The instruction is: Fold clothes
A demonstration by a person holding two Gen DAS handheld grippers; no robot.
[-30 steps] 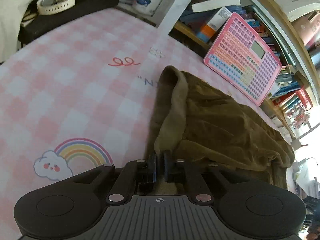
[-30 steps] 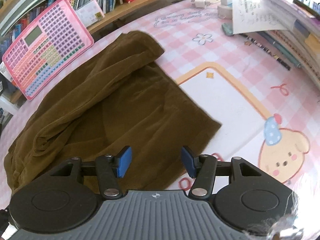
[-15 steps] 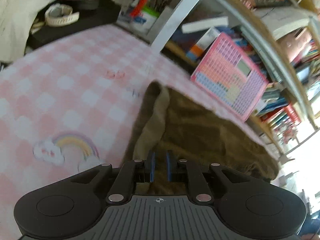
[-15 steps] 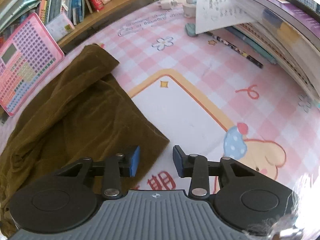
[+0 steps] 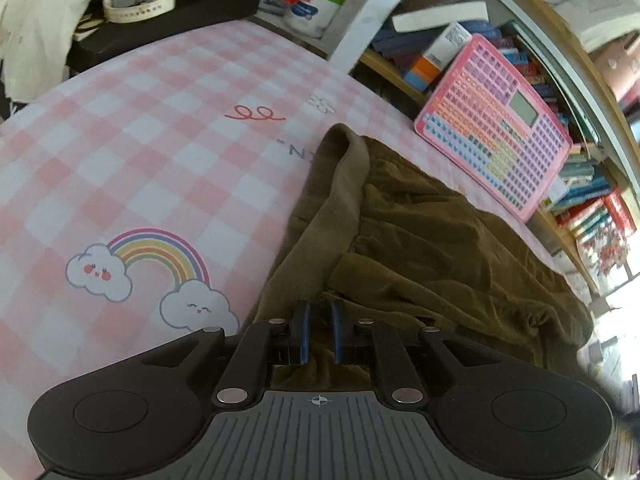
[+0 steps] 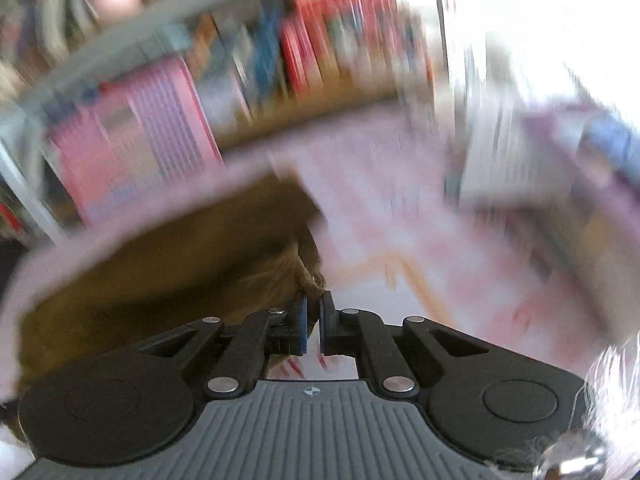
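A brown garment (image 5: 420, 240) lies crumpled on the pink checked mat (image 5: 140, 152). In the left wrist view my left gripper (image 5: 320, 316) is shut on the garment's near edge, by a lighter brown band that runs away toward the far corner. In the blurred right wrist view my right gripper (image 6: 313, 302) is shut on a bunched corner of the same brown garment (image 6: 168, 272), lifted off the mat (image 6: 400, 248). The cloth hangs down and to the left from its blue pads.
A pink keyboard toy (image 5: 496, 120) leans against the bookshelf (image 5: 592, 208) behind the garment. A pen cup (image 5: 312, 4) and a white watch (image 5: 136, 0) stand at the far left. Stacked books and papers (image 6: 540, 148) sit at the right of the mat.
My right gripper closed on the garment's corner and rose with it, swinging toward the shelf; its view is now blurred. The left gripper kept its grip and barely shifted.
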